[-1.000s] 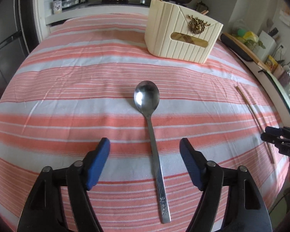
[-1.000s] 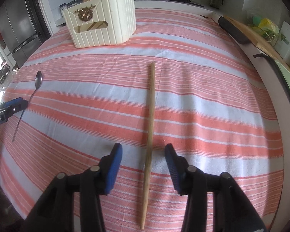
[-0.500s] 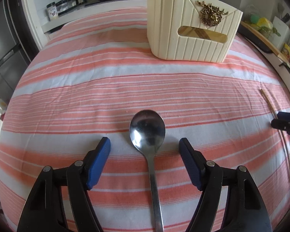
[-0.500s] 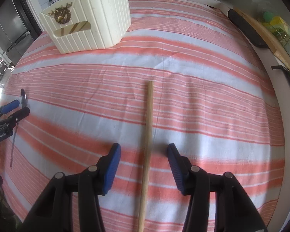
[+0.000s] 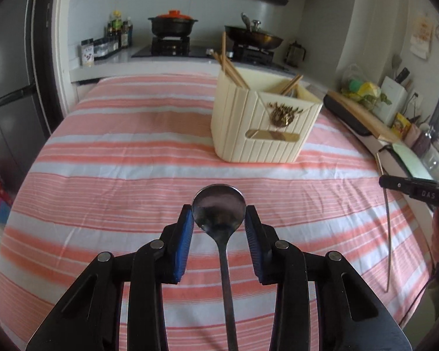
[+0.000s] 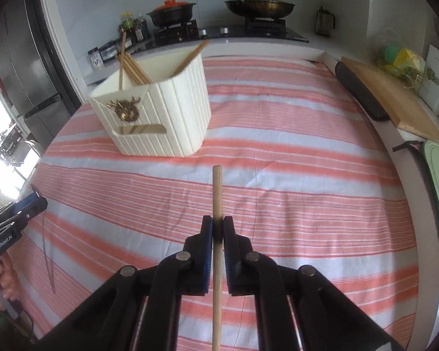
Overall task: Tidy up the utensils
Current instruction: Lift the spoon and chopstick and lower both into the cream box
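Left gripper (image 5: pixel 219 219): jaws had just been closing, blue pads pinching the bowl of a metal spoon (image 5: pixel 219 210), handle trailing back between the arms, raised above the striped tablecloth (image 5: pixel 117 152).

Right gripper (image 6: pixel 217 228): jaws had just closed, pressed together on a wooden chopstick (image 6: pixel 217 193) whose tip pointed to the far side, clear of the cloth.

Cream utensil holder (image 5: pixel 263 128): stood on the far part of the table, several chopsticks leaning inside it.

Stove (image 6: pixel 248 29) with pans: on the far counter.
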